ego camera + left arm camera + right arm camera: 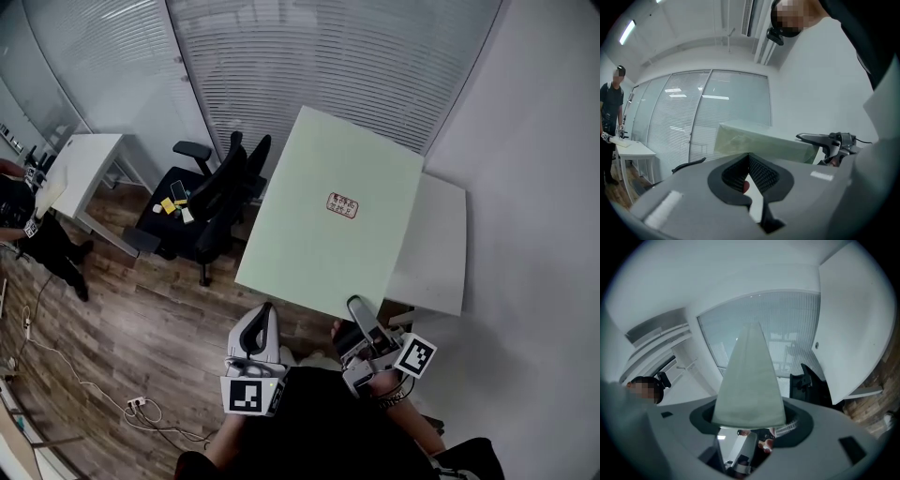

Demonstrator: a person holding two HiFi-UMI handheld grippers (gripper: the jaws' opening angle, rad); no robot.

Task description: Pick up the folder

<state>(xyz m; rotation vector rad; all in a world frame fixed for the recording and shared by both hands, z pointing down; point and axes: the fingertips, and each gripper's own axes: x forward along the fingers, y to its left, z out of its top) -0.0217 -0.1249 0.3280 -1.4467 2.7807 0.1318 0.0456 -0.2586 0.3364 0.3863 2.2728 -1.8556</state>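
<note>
Folder (pixel 328 216) stretches far from the right gripper (pixel 360 309), whose jaws grasp its near edge; left gripper (pixel 266 317) clenched, empty, just left

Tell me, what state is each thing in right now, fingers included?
folder: closed, held up in the air, tilted.
right gripper: fingers clamped on the folder's near edge.
left gripper: fingers together, holding nothing.
office chair: unoccupied, small items on its seat.

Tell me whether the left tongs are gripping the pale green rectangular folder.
No: the left gripper view shows the left tongs shut and empty, with the pale green rectangular folder apart, ahead of them.
</note>
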